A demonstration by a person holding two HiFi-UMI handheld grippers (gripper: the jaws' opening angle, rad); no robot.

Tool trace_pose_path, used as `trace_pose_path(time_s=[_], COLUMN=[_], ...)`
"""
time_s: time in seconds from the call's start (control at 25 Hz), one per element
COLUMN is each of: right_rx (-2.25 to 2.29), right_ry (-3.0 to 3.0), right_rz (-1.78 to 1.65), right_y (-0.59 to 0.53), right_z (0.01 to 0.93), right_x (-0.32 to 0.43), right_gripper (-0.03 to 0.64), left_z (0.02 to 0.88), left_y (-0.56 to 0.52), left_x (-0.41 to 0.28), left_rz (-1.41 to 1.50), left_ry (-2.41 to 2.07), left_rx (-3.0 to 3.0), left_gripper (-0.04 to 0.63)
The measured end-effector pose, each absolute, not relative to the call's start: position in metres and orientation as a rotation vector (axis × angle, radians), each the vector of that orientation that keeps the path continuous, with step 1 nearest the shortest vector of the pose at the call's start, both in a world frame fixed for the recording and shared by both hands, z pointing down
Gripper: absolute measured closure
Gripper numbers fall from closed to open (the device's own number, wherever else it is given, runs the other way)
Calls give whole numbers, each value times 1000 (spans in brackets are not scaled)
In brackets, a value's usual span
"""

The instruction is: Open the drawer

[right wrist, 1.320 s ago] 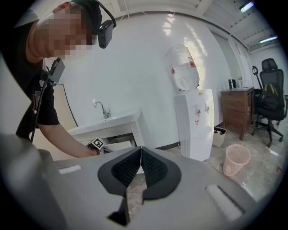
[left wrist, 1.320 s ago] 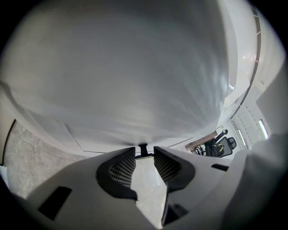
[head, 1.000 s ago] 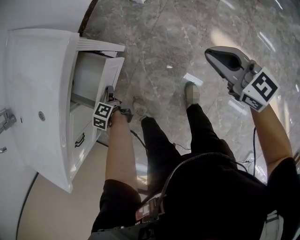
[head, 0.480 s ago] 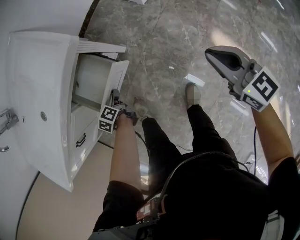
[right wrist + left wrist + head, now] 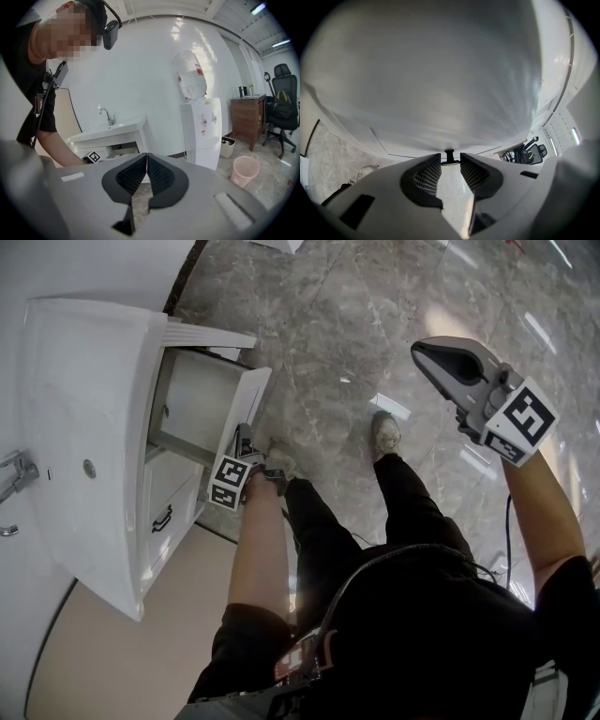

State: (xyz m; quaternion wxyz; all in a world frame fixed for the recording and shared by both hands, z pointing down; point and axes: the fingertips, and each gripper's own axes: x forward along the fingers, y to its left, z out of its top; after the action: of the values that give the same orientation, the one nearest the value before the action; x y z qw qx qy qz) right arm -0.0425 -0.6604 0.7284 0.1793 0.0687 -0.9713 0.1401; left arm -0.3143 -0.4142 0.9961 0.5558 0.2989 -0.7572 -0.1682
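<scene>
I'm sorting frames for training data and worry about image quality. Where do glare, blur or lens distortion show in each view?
Head view: ceiling lights glare in streaks off the polished floor. Left gripper view: the drawer front fills the frame as a soft, featureless blur, and only the drawer handle reads clearly. Right gripper view: dark fisheye corners, and a bright sheen on the wall.

White upper drawer [image 5: 202,395], standing partway out of the vanity [image 5: 89,371], dark handle [image 5: 450,158] on its front.
</scene>
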Motion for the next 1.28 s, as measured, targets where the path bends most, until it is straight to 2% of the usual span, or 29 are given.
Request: trace_pose_path(time_s=[0.72,1.04,1.28], right_rx=[214,188,159], right_ry=[-2750,-2748,-2765], right_rz=[399,368,338], right_y=[-659,-655,-644], right_z=[724,713,683], right_x=[-33,-51,-78], right_gripper=[614,614,614], left_z=[992,996,977], left_y=[-409,-409,-404], left_x=[-299,-300,-273], left_rz=[-418,-433,-484], left_ry=[-1785,-1743,-1624], left_rx=[674,662,686], left_gripper=[472,471,448])
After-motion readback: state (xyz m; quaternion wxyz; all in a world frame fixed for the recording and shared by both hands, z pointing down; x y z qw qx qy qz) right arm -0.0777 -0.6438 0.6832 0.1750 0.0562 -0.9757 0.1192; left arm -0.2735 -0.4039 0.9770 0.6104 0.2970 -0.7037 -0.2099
